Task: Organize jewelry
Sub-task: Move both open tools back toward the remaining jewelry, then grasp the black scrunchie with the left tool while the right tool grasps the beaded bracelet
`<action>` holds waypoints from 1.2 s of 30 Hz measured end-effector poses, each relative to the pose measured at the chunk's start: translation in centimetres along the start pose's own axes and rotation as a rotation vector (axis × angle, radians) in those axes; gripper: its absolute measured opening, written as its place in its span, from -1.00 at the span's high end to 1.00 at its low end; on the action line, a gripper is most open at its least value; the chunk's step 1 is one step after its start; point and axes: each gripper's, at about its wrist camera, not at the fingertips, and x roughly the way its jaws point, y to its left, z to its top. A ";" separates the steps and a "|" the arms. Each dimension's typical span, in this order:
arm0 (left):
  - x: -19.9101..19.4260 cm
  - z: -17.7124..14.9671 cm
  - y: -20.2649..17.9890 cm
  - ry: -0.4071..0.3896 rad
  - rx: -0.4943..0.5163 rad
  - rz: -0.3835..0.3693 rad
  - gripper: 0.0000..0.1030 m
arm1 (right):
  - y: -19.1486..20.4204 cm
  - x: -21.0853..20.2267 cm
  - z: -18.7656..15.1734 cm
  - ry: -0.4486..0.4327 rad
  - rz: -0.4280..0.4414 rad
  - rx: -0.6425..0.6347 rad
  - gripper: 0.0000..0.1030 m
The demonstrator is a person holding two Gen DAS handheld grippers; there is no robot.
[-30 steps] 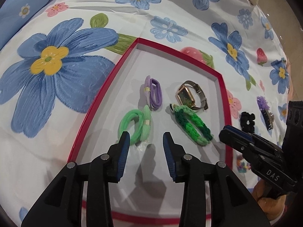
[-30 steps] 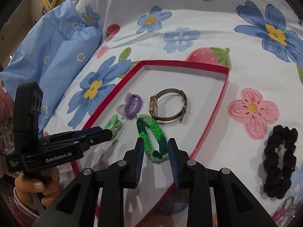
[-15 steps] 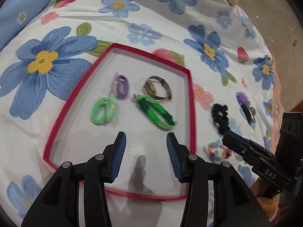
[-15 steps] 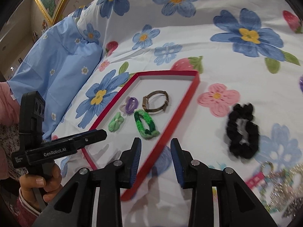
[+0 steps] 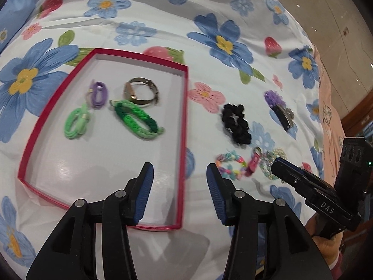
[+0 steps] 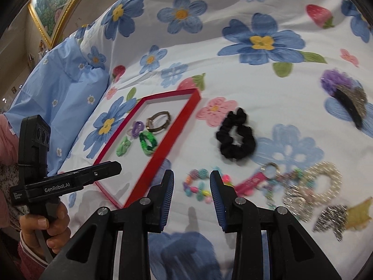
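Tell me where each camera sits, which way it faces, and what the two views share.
Left wrist: on the left gripper, angled down over the red tray; own open fingers show, with the right gripper at right.
Right wrist: on the right gripper, angled down at a beaded bracelet; the left gripper and hand show.
Shared: tray, black scrunchie, bracelet.

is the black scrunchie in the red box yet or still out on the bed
Out. The black scrunchie lies on the flowered bedspread to the right of the red box, clear of its rim, with neither gripper touching it.
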 end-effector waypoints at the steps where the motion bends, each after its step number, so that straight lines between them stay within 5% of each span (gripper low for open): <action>1: 0.1 -0.1 -0.3 0.002 0.004 -0.001 0.10 | -0.4 -0.3 -0.2 -0.001 -0.006 0.008 0.26; 20: 2.5 -0.4 -4.7 0.055 0.086 -0.021 0.10 | -7.3 -4.5 -2.6 -0.046 -0.146 0.095 0.26; 36: 6.9 3.6 -7.6 0.080 0.154 -0.023 0.10 | -11.7 -3.3 -0.3 -0.001 -0.296 0.100 0.26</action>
